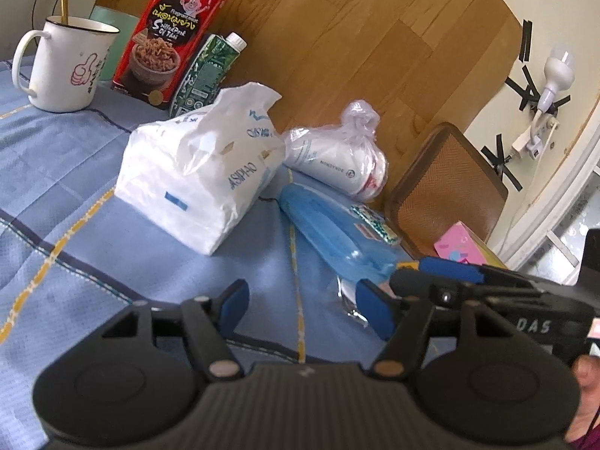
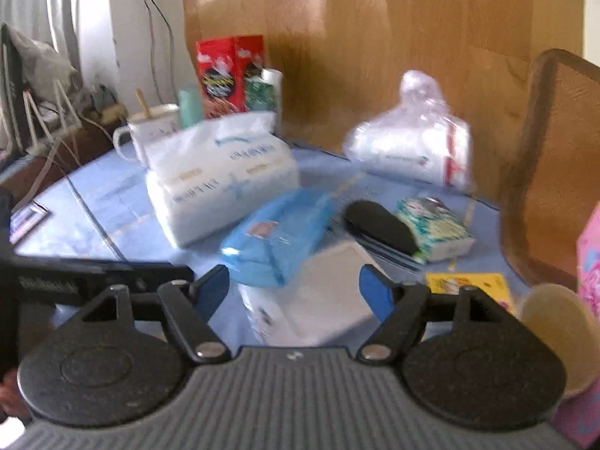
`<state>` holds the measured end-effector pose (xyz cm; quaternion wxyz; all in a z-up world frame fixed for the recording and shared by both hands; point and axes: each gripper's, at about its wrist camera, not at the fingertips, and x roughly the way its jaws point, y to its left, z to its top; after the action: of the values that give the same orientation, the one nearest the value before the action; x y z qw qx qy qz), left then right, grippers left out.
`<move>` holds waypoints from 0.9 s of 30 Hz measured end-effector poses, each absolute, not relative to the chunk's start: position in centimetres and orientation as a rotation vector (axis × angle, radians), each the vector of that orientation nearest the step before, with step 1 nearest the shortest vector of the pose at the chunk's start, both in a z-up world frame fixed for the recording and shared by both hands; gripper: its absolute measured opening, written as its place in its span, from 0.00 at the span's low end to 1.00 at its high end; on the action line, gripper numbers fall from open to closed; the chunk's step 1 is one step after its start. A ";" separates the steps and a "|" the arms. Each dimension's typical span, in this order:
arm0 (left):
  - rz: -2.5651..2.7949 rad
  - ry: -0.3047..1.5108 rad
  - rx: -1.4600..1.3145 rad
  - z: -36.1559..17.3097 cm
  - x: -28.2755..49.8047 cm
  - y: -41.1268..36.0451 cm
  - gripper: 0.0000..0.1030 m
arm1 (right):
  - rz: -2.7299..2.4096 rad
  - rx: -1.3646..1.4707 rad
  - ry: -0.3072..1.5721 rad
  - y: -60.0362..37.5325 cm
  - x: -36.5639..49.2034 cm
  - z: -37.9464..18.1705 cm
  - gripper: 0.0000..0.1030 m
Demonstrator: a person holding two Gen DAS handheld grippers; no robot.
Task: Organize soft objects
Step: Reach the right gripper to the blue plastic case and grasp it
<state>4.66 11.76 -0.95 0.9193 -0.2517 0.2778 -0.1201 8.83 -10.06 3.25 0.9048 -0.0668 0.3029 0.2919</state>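
So far, little looks sorted. From the left wrist, we hold our left gripper [image 1: 300, 302] open and empty over the blue bench [image 1: 67, 172]; the tissue pack [image 1: 198, 172] sits ahead, with the bagged roll [image 1: 337, 157] just beyond and the blue pouch [image 1: 330, 228] nearer us. From the right wrist, our right gripper [image 2: 294, 290] is also open, holding nothing, above a white box [image 2: 322, 296] beside that pouch [image 2: 277, 236]. We judge everything soft remains to be gathered.
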 end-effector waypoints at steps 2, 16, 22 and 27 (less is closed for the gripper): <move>-0.232 0.550 -0.532 -0.9 4.3 12.1 0.66 | 0.619 -0.139 0.605 -9.4 8.8 3.6 0.77; -0.143 0.491 -0.612 -0.9 3.8 13.9 0.67 | 0.439 -0.103 0.774 -4.4 16.5 0.9 0.80; -0.150 0.485 -0.630 -1.0 3.6 14.1 0.67 | 0.469 -0.194 0.776 -3.6 15.6 -0.1 0.40; -0.152 0.481 -0.643 -1.1 3.4 14.2 0.70 | 0.511 -0.202 0.763 -5.2 13.7 0.1 0.39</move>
<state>3.44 14.23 -1.06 0.9176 -0.3127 0.2339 -0.0738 13.67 -5.21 0.12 0.8916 -0.0972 0.3675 0.2461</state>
